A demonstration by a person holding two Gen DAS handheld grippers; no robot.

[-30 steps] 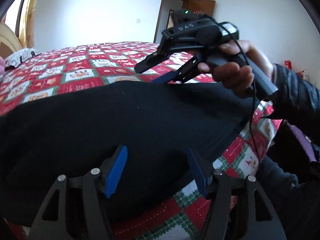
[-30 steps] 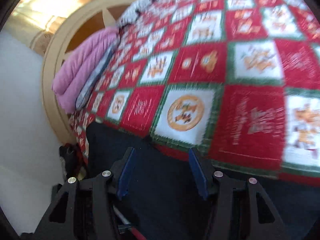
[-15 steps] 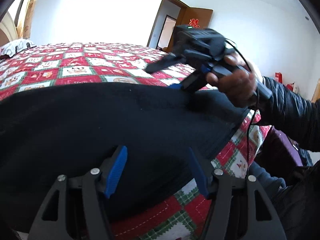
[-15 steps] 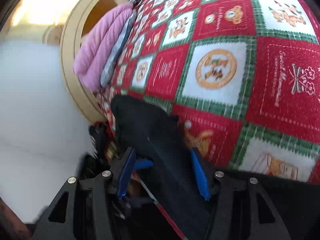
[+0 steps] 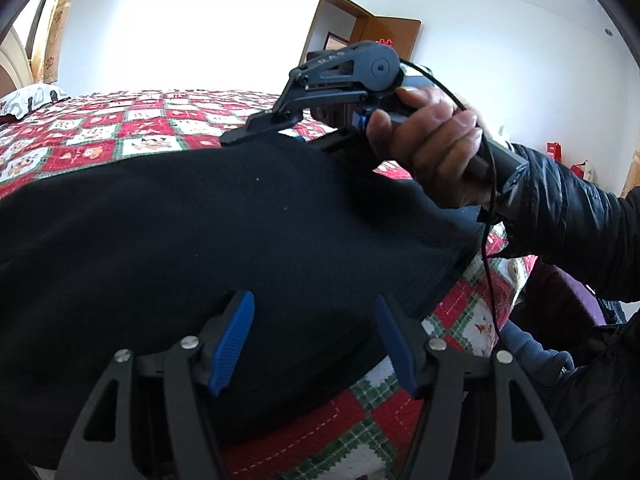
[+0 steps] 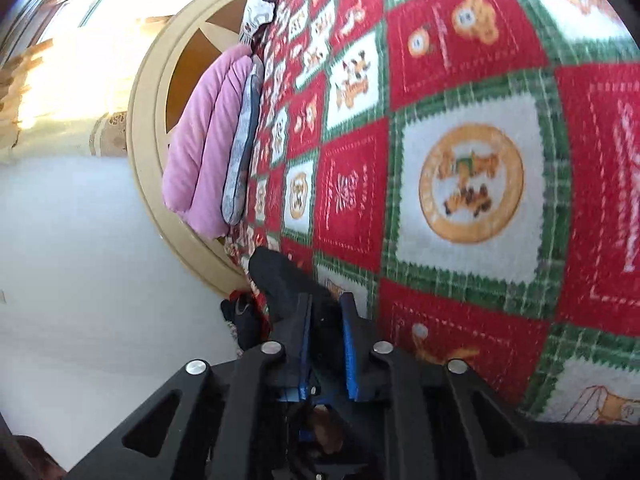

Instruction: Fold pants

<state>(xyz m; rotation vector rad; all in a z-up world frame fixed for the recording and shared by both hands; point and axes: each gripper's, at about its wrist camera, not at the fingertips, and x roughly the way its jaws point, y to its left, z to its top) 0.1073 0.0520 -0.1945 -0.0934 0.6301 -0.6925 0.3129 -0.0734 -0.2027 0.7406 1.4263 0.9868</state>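
Note:
Black pants lie spread across the near side of a patchwork quilt. My left gripper hovers low over their near edge, open, with black cloth under and between its blue pads; the pads do not press on it. At the pants' far edge a person's hand holds my right gripper. In the right wrist view its jaws are closing, nearly together, and my right gripper pinches a fold of the black pants between the pads.
The red, green and white quilt covers the whole bed. A pink blanket and a grey pillow lean on the round wooden headboard. A dark sleeve reaches in from the right. An open door stands behind.
The right gripper's jaws went from wide apart to nearly together on the pants' edge. It rolled and dipped toward the cloth. The left gripper stayed open and hardly moved.

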